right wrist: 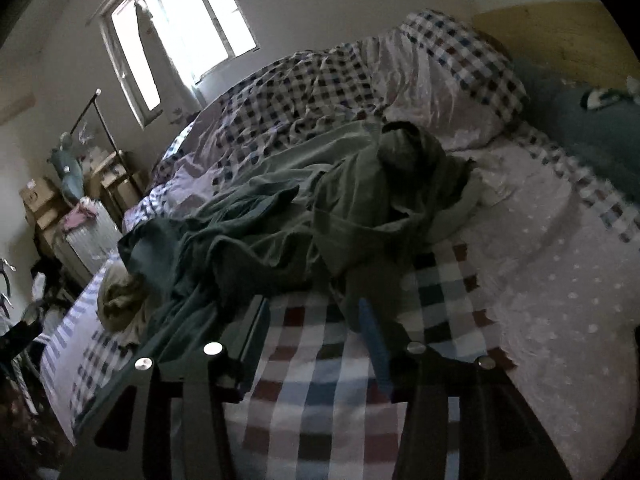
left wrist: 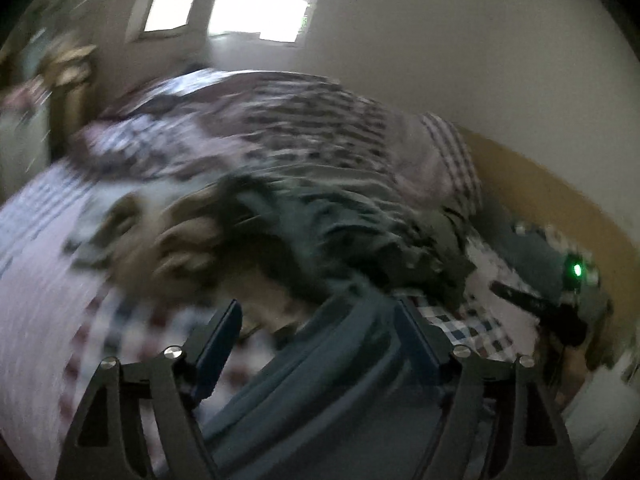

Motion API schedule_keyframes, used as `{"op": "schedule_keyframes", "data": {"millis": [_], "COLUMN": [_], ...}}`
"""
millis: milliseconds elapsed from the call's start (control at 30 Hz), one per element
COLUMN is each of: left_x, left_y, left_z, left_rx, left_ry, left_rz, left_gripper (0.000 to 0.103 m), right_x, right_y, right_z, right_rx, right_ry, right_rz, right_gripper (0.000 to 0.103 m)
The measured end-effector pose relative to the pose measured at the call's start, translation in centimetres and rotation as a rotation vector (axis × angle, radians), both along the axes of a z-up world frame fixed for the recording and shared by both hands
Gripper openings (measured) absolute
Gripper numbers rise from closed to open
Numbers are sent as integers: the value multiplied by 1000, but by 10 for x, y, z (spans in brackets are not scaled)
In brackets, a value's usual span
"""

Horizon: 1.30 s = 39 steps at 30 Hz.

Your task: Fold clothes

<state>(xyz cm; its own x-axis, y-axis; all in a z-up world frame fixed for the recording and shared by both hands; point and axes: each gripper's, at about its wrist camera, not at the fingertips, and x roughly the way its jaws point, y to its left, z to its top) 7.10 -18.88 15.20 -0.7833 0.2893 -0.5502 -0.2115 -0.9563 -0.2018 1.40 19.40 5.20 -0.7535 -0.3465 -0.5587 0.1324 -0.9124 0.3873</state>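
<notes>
Both my grippers, left gripper (left wrist: 320, 344) and right gripper (right wrist: 316, 340), stand open and empty. The crumpled dark green cotton garment (right wrist: 280, 216) lies just ahead: soft, light, floppy. I'd pinch a hem edge.

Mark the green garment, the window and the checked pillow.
green garment (right wrist: 320, 216): right wrist view, crumpled middle.
window (right wrist: 188, 24): right wrist view, bright pane.
checked pillow (right wrist: 460, 64): right wrist view, top face.
</notes>
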Motion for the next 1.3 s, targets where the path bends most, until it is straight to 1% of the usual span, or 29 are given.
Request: {"op": "schedule_keyframes", "data": {"millis": [67,167,200,267,333,400,467,567,633,700,733,767,800,833,867,900,967,1033,1133,1233,1300], "left_x": [-29,-67,-84,-105,-131,-152,-167,-183,-192,-200,-203,-205,-208,-211,-215,-219,-224,-228,-233,-236,-240], "left_y": [38,85,102,129,156,174,185,199,208,213,215,216,216,215,215,211,203,190,167,143,122], "left_z": [-2,-11,-17,-27,-40,-51,-61,-75,-89,-99,-102,-103,-102,-101,-99,-94,-82,-63,-32,3,29], "left_rx": [-64,-161,-203,-254,-342,-420,-497,-621,-731,-794,-814,-822,-812,-798,-784,-748,-691,-611,-484,-400,-342], "left_ry": [12,10,2,-1,-8,-13,-12,-12,-27,-47,-47,-44,-49,-55,-62,-66,-62,-49,-44,-4,28], "left_rz": [-68,-128,-144,-184,-214,-235,-260,-297,-328,-339,-345,-346,-340,-332,-324,-301,-264,-224,-191,-147,-100], "left_gripper": [82,82,82,82,82,82,81,74,67,63,63,60,50,35,26,12,10,8,8,7,7], "right_x": [-10,-25,-29,-34,-36,-36,-39,-42,-42,-42,-42,-42,-42,-42,-42,-43,-43,-44,-44,-46,-46], "right_y": [6,15,18,25,34,44,57,73,79,85,86,87,88,88,87,86,85,85,83,81,80], "right_z": [-6,-14,-15,-15,-14,-13,-17,-23,-25,-27,-27,-27,-27,-27,-28,-28,-28,-28,-29,-30,-31], "right_rx": [-6,-12,-10,-7,-15,-31,-76,-151,-182,-214,-222,-228,-231,-234,-236,-236,-237,-236,-233,-229,-226], "right_ry": [-12,-27,-28,-27,-23,-18,-30,-62,-70,-77,-78,-77,-78,-81,-83,-85,-88,-90,-96,-102,-105], "right_rz": [-13,-34,-39,-45,-52,-67,-101,-144,-159,-173,-177,-180,-183,-184,-183,-182,-177,-173,-166,-161,-158], "right_gripper": [51,51,51,51,51,51,51,51,52,52,53,53,53,53,53,53,53,53,53,53,53]}}
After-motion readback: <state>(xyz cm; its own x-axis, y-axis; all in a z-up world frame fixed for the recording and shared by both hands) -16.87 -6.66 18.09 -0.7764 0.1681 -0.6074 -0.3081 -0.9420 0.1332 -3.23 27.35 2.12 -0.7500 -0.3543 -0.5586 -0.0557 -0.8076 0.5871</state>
